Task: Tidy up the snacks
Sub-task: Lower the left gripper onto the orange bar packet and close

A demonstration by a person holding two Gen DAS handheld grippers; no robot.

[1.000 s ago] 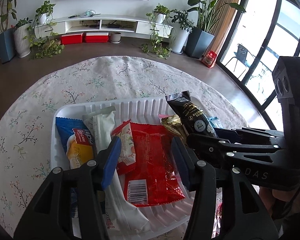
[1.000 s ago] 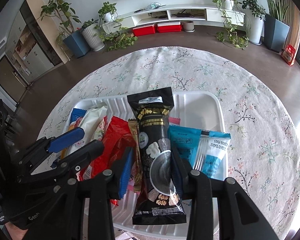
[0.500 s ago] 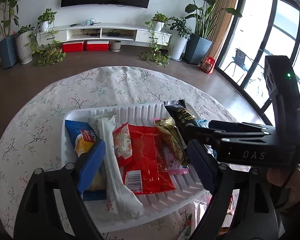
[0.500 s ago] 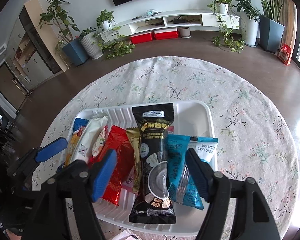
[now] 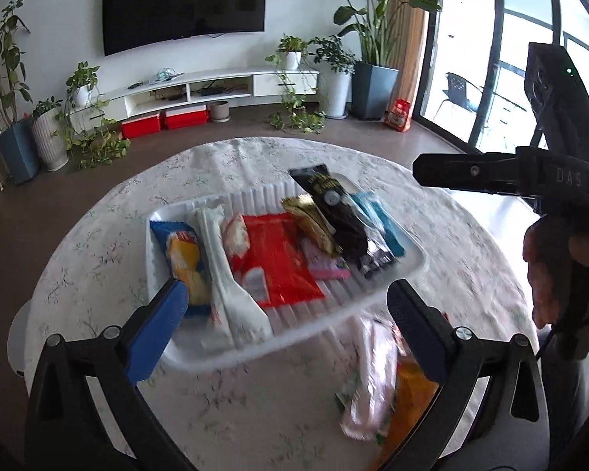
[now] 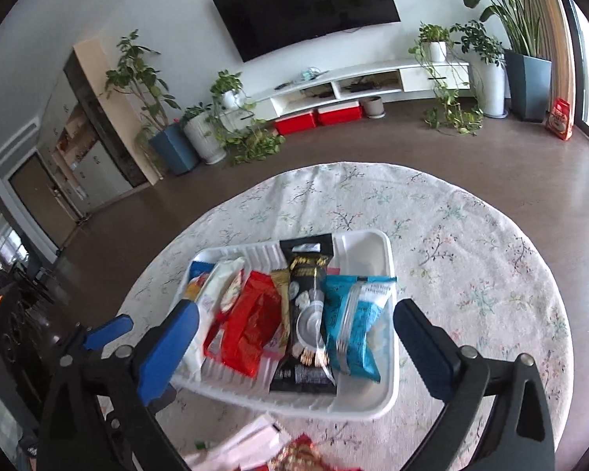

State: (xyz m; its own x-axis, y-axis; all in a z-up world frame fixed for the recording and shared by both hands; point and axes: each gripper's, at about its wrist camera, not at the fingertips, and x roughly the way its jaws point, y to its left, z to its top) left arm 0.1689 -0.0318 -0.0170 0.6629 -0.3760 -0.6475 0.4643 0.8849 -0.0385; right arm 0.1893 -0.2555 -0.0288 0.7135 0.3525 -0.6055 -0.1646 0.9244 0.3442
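Observation:
A white ribbed tray (image 5: pixel 373 298) (image 6: pixel 385 400) sits on the round floral table and holds several snack packs side by side: a blue-yellow pack (image 5: pixel 182 259), a white one (image 5: pixel 224 274), a red one (image 5: pixel 278 259) (image 6: pixel 251 325), a gold one (image 5: pixel 314 223), a black one (image 5: pixel 335 212) (image 6: pixel 308 306) and a light blue one (image 6: pixel 353 325). My left gripper (image 5: pixel 290 322) is open and empty, raised above the tray's near edge. My right gripper (image 6: pixel 294 341) is open and empty above the tray; in the left wrist view it shows at the right (image 5: pixel 491 172).
Loose snack packs lie on the table in front of the tray: a pale pink one (image 5: pixel 373 373) and an orange one (image 5: pixel 408 400), and white and red ones (image 6: pixel 255 447). The table edge drops to a brown floor. Plants and a TV shelf stand far behind.
Both grippers have opened wide and pulled back and up from the tray. The right gripper has let go of the black pack, which now lies in the tray.

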